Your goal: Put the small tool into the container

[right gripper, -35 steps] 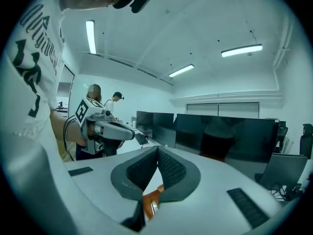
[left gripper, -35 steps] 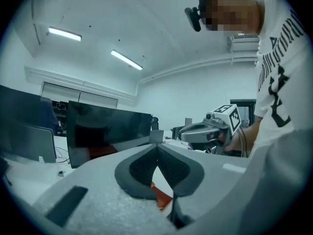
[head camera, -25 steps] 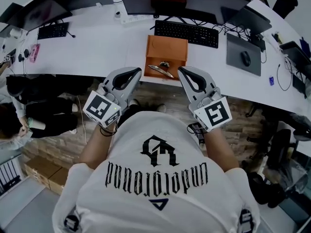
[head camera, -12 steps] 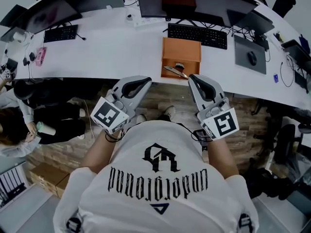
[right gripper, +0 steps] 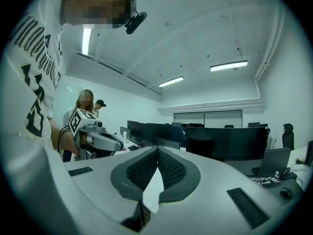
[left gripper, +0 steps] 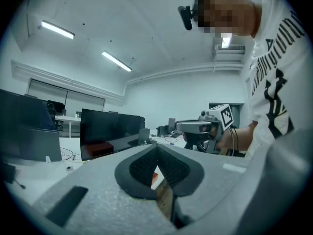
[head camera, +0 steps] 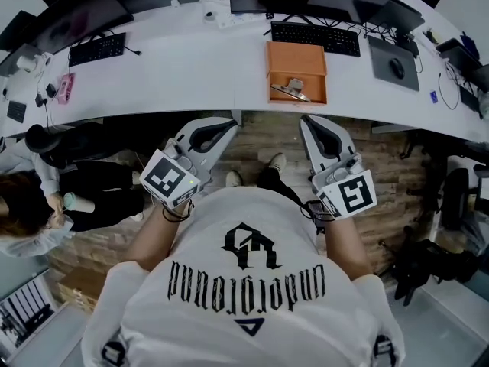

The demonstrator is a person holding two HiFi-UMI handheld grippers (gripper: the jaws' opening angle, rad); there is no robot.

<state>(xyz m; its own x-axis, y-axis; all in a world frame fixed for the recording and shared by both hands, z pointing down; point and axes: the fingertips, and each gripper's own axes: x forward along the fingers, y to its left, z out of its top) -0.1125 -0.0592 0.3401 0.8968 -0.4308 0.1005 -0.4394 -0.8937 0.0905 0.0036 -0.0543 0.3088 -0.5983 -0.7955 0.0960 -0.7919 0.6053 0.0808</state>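
short of the surface's [head camera: 191, 67] front edge, your left tool [head camera: 228, 124] is pinched closed, empty. the metal implement [head camera: 291, 90] lies at the orange container's [head camera: 296, 56] near rim: probably light, stiff, slick, so pinch its middle. your right tool [head camera: 307, 121] is closed and empty too.

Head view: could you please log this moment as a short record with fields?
box: orange, on the white desk, near a keyboard
tool: metallic, lying at the box's near end
left gripper: fingers together, empty, short of the desk
right gripper: fingers together, empty, short of the desk
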